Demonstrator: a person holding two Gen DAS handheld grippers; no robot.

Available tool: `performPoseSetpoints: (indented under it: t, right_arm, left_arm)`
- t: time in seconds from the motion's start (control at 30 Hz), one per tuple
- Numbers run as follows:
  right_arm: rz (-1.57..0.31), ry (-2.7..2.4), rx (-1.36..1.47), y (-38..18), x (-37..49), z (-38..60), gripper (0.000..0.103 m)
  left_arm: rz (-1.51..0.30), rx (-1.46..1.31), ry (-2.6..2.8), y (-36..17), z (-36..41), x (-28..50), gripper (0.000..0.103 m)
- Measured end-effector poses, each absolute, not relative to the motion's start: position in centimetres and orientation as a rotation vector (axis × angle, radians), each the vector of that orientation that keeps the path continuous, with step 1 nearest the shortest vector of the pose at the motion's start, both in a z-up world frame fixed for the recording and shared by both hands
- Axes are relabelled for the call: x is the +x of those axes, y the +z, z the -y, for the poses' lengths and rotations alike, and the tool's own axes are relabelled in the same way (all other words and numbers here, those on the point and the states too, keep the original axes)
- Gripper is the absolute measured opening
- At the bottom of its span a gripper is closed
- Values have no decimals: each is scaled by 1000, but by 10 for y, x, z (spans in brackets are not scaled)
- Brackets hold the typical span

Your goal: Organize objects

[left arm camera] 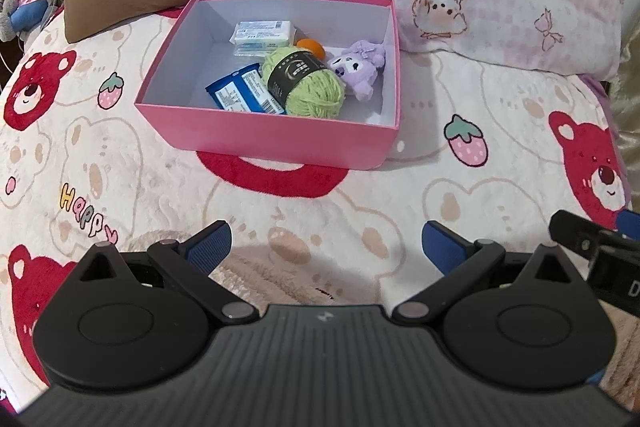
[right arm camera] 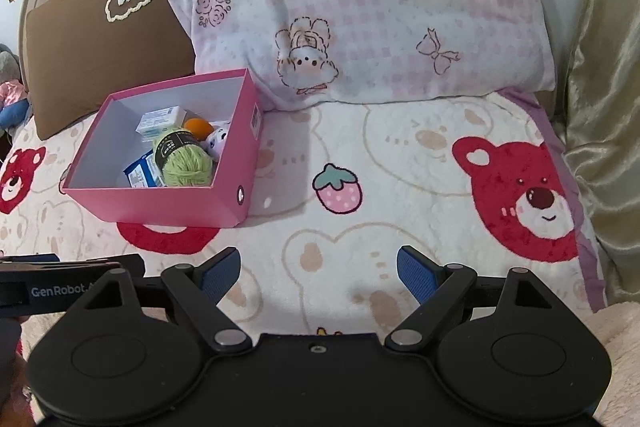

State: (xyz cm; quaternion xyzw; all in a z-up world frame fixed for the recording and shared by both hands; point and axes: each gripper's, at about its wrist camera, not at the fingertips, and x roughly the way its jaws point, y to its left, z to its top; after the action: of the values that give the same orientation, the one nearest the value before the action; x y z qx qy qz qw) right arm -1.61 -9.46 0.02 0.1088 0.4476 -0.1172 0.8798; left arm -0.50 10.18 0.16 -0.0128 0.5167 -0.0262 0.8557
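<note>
Pink box (left arm camera: 256, 135) upper centre of left view, on bed blanket (left arm camera: 120, 187). Inside: yarn (left arm camera: 308, 83), plush (left arm camera: 360, 67), blue packet (left arm camera: 240, 91), white pack (left arm camera: 264, 31), orange ball (left arm camera: 311, 46). Left hand-held gripper (left arm camera: 326, 247) spread apart, empty. Right hand-held gripper (right arm camera: 319, 269) likewise apart, empty.

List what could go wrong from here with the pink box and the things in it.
1. The pink box sits on a soft blanket, so pressing a wall may tip it.
2. The green yarn lies against the purple plush and blue packet; pulling one may drag the others.
3. Both the left gripper and right gripper are open and close together, so they could collide.
</note>
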Motion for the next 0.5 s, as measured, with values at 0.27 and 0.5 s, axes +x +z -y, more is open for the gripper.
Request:
performPoseSetpoints:
  t: [0.27,0.5]
  right_arm:
    - [-930,-241,214,1,-17,94,88]
    - [-912,-257,207,3,-19,93,88]
  left_arm:
    - [-1091,-25,-67,2,-103,-5,103]
    - [-1094,-24,-60,2,-102,-6,103]
